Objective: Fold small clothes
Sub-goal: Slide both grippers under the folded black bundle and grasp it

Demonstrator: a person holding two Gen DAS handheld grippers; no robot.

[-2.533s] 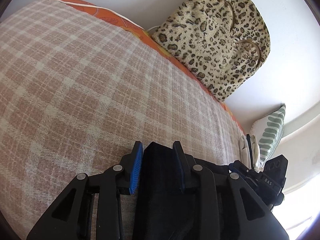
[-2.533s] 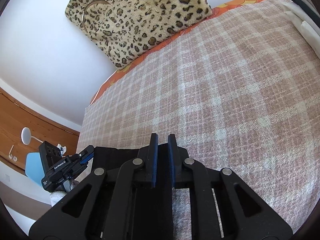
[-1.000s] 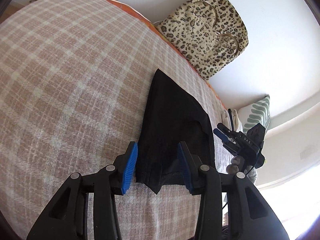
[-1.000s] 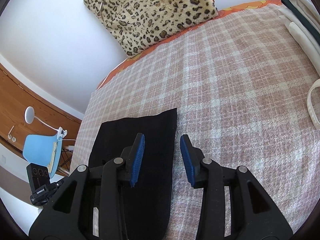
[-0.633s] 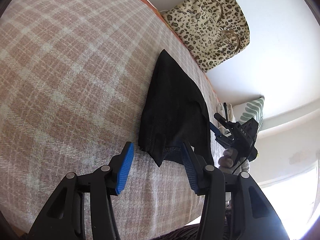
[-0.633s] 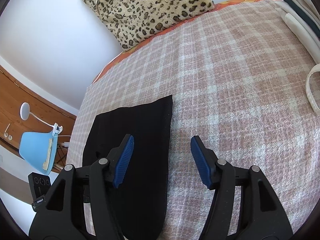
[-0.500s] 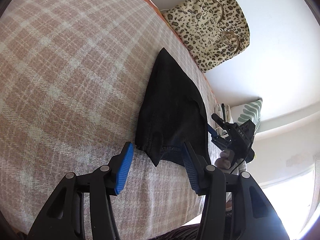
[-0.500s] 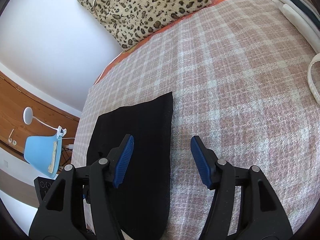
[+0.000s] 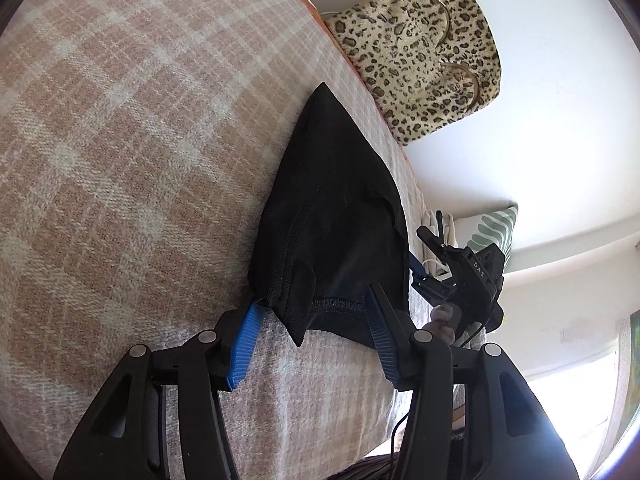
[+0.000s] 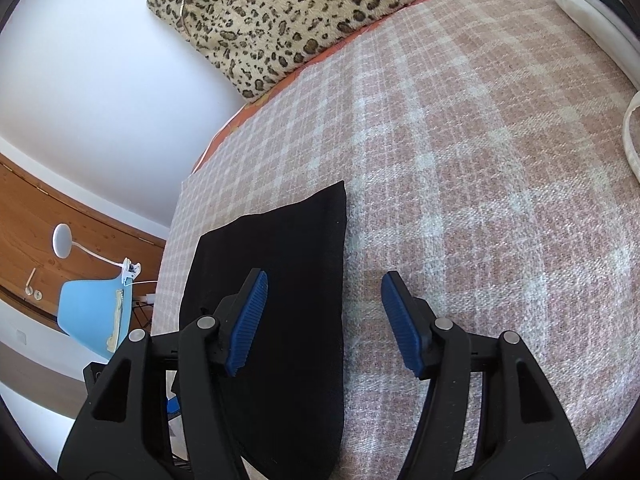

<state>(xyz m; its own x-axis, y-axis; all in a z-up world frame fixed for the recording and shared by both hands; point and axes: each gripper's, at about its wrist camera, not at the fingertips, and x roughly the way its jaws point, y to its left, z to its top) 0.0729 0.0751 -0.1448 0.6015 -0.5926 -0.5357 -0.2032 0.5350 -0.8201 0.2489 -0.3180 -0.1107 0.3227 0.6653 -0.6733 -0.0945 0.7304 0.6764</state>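
Left wrist view: left gripper (image 9: pixel 310 320) jaws spread, straddling the near corner of the black garment (image 9: pixel 332 216), which lies folded on the plaid blanket (image 9: pixel 120 140); leopard bag (image 9: pixel 420 52) far against the wall; the other gripper beyond the cloth at right. Right wrist view: right gripper (image 10: pixel 324 312) jaws spread wide, holding nothing, over the garment's (image 10: pixel 276 280) right edge; blue chair (image 10: pixel 92 312) far left.

Our left gripper (image 9: pixel 312 320) and right gripper (image 10: pixel 324 316), black plastic arms with silver screws, ribbed blue pads (image 10: pixel 246 326), white "DAS" lettering on the right one
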